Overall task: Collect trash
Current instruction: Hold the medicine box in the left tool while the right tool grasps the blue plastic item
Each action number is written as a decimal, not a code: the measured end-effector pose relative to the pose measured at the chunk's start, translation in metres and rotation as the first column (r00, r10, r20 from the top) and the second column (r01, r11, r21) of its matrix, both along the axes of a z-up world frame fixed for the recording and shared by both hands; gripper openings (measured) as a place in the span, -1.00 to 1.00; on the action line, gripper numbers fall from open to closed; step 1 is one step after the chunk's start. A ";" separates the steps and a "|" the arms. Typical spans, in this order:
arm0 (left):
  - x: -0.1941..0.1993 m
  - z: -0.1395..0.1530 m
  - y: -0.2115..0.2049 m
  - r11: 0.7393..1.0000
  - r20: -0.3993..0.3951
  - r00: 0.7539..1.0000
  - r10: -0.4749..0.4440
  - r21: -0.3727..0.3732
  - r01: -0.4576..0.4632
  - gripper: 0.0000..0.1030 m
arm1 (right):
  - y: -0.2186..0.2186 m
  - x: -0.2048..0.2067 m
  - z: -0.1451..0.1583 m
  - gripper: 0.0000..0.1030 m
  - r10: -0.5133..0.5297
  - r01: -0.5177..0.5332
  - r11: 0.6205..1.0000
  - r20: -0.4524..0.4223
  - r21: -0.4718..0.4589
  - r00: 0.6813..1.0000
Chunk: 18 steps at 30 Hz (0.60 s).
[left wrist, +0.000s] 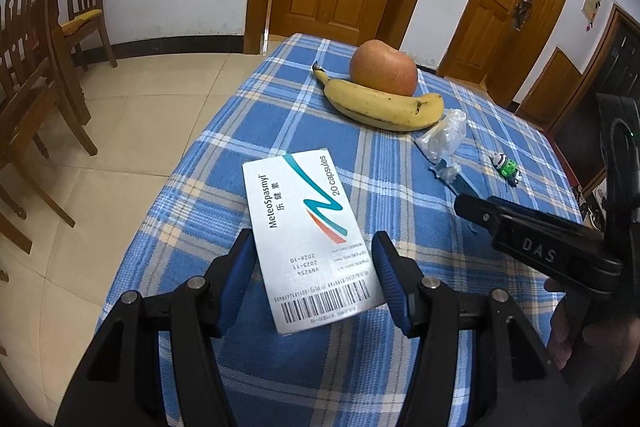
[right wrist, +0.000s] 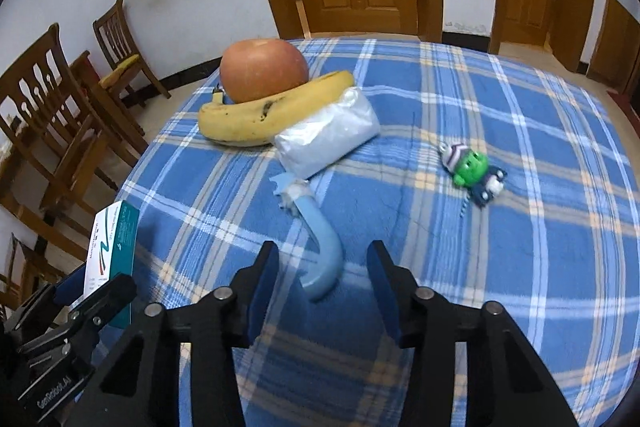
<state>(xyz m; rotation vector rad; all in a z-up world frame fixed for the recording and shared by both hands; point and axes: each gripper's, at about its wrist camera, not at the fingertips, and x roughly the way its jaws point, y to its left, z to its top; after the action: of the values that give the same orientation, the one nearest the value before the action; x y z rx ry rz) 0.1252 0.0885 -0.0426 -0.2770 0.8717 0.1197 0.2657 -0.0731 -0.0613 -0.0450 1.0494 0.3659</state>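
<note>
My left gripper (left wrist: 314, 255) is shut on a white medicine box (left wrist: 308, 235) printed "MeteoSpasmyl 20 capsules" and holds it above the table. The box also shows at the left of the right wrist view (right wrist: 112, 243), in the left gripper's fingers. My right gripper (right wrist: 322, 267) is open, its fingers on either side of the near end of a light blue plastic wrapper strip (right wrist: 320, 251) lying on the cloth. That strip leads to a crumpled clear plastic bag (right wrist: 328, 139) next to the banana. The right gripper also shows in the left wrist view (left wrist: 480, 211).
A blue plaid cloth (right wrist: 480, 227) covers the table. An apple (right wrist: 264, 71) and a banana (right wrist: 264, 115) lie at the back left. A small green toy figure (right wrist: 474, 171) lies to the right. Wooden chairs (right wrist: 52, 115) stand on the left; wooden doors behind.
</note>
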 end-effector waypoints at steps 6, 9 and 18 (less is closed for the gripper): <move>-0.003 0.002 -0.003 1.000 0.005 1.000 -0.007 0.002 0.007 0.16 | 0.005 -0.002 -0.001 -0.63 0.012 -0.011 0.999 0.024 -0.043 1.000; -0.005 0.004 -0.005 1.000 0.006 1.000 -0.014 -0.003 0.014 0.15 | 0.003 -0.003 0.000 -0.64 0.014 -0.014 1.000 0.014 -0.021 1.000; -0.015 0.016 -0.018 0.999 0.027 0.999 -0.044 -0.010 0.044 0.16 | -0.024 -0.028 0.019 -0.64 -0.015 0.012 0.998 0.035 0.064 0.999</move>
<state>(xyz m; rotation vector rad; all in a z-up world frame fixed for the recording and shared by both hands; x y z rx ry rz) 0.1103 0.0709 -0.0263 -0.2689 0.8515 0.0699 0.2373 -0.0976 -0.0427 0.0126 1.0018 0.3849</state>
